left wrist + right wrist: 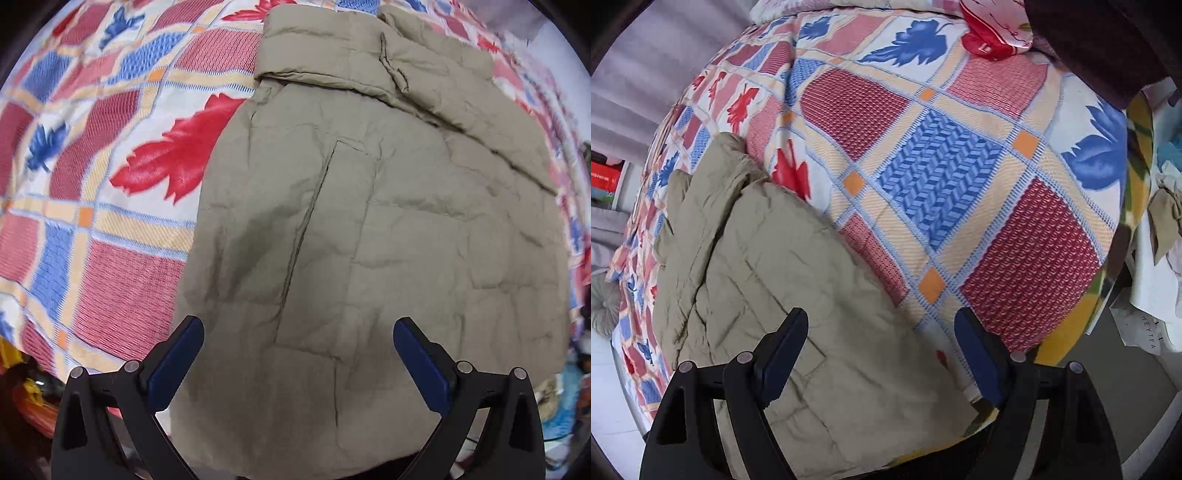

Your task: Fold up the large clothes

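— Where's the jacket?

— The khaki padded jacket point(369, 229) lies flat on the patterned bedspread point(92, 221), a sleeve folded across its far end. My left gripper point(298, 334) hangs over its near part, fingers spread wide with nothing between them.

— And your other one?

— My right gripper point(881, 325) is also spread apart and holds nothing. It sits above the jacket's edge, the left finger point(785, 345) over the khaki cloth, the right finger point(977, 354) over the bedspread's red and blue checks.
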A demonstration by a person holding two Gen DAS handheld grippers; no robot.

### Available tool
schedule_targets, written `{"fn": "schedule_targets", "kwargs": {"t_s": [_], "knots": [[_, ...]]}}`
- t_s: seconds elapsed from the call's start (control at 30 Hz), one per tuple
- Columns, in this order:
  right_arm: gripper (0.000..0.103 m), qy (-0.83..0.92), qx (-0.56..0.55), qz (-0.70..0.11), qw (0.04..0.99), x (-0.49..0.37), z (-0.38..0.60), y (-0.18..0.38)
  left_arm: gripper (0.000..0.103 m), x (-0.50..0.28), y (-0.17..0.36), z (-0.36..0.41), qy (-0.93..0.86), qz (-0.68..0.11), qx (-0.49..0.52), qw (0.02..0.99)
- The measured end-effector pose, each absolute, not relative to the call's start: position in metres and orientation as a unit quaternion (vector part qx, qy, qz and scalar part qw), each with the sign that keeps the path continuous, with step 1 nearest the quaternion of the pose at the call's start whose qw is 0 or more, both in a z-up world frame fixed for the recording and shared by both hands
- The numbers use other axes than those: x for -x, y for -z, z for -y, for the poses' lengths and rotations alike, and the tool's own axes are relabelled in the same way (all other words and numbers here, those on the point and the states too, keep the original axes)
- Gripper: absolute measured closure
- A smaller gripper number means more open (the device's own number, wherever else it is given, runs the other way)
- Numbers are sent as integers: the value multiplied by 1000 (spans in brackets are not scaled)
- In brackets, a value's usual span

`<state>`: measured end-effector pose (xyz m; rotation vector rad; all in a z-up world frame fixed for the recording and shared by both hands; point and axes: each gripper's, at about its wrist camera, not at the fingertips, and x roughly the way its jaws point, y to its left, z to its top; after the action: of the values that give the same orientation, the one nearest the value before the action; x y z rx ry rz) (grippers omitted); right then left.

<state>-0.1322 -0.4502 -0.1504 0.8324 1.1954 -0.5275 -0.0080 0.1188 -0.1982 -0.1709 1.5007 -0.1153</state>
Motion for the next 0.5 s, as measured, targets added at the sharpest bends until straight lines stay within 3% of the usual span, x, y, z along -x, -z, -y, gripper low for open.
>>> {"fn": "schedule_targets", "kwargs": {"t_s": [0.5], "knots": [[19,91,-556,-551,616,170,403,207,0,89,207,-176,119,-717,303,616]]}}
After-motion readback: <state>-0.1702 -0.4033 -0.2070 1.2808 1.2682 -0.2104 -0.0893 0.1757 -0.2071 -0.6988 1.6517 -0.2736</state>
